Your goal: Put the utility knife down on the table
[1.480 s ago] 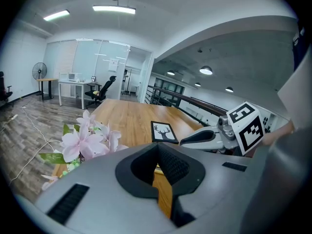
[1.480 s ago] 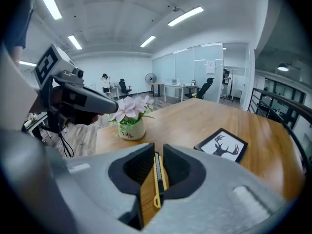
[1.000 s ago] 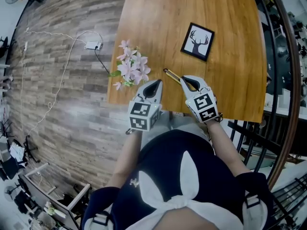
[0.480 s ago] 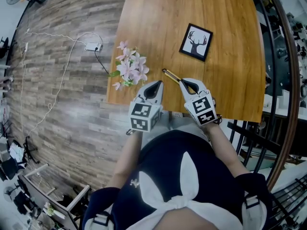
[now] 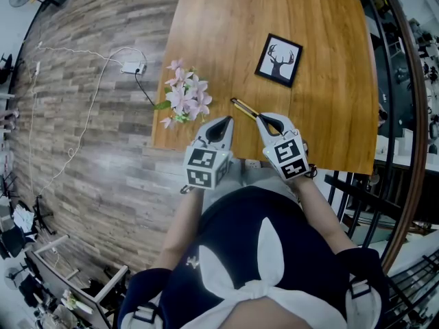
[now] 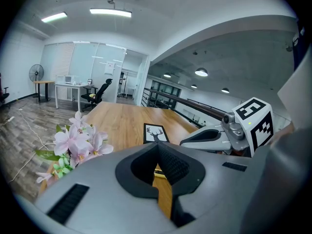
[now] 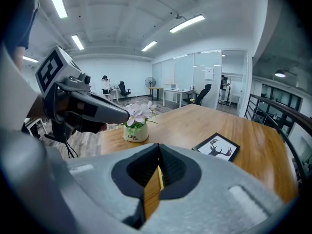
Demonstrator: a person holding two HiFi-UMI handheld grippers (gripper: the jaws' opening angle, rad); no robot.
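Utility knife (image 5: pixel 245 107), yellow and black, is clamped in the right tongs (image 5: pixel 269 122), whose jaws are pressed together on its rear end; in the right gripper view its yellow body stands edge-on between the dark pads; in the head view the free end reaches out from the jaws over the bench (image 5: pixel 233 33), slanting up and to the left toward the pot of pink flowers (image 5: pixel 184 98); whether the knife touches the wood cannot be told; the left tongs (image 5: pixel 218 127) hover just beside the right ones, above the near edge of the bench, their jaws closed tip to tip with nothing between them; both tongs tilt downward toward the wood; the flowers stand at the bench's left edge, near the left tongs; a framed deer picture (image 5: pixel 280 59) lies flat farther out, apart from the knife; a white cable (image 5: pixel 89 108) trails across the wooden floor (image 5: pixel 82 184) to the left.
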